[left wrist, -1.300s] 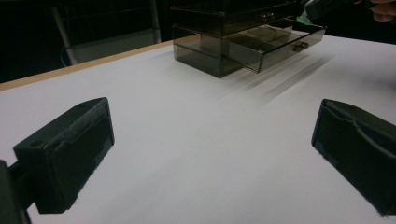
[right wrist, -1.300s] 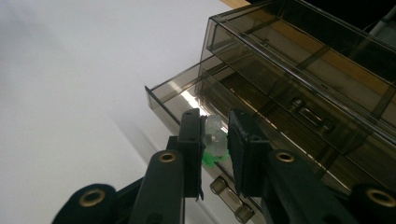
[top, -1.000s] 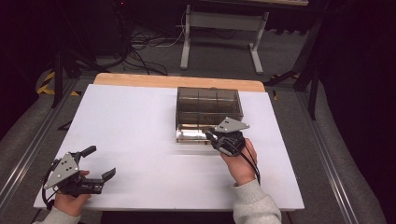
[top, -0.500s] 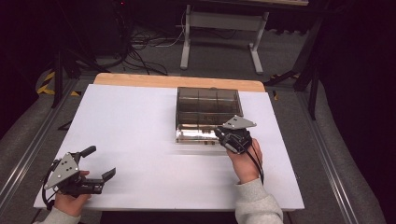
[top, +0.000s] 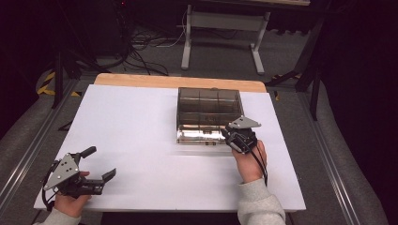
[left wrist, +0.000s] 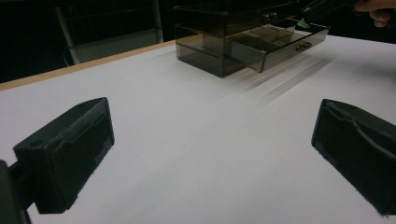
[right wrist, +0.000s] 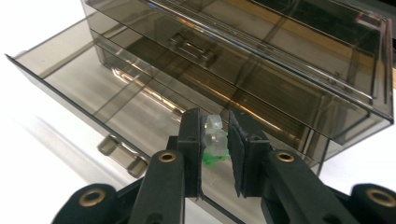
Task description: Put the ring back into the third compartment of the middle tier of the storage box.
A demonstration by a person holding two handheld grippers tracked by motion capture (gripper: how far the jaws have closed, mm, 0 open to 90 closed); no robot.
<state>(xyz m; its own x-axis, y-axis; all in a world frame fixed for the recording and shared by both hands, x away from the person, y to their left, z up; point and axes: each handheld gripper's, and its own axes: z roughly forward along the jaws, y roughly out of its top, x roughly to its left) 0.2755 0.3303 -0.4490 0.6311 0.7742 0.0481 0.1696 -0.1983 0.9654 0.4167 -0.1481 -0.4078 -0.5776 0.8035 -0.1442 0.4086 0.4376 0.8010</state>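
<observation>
The white table [top: 141,140] is evenly lit from above while the upper frame and edges sink into darkness. The smoky drawer box [top: 209,112] shows streaky motion blur below it; the left gripper view's near jaws are soft.

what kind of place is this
Probably a lab or workshop recording bench: a white-topped table, loose cables on grey carpet behind it, and a metal stand, with dark surroundings.
</observation>
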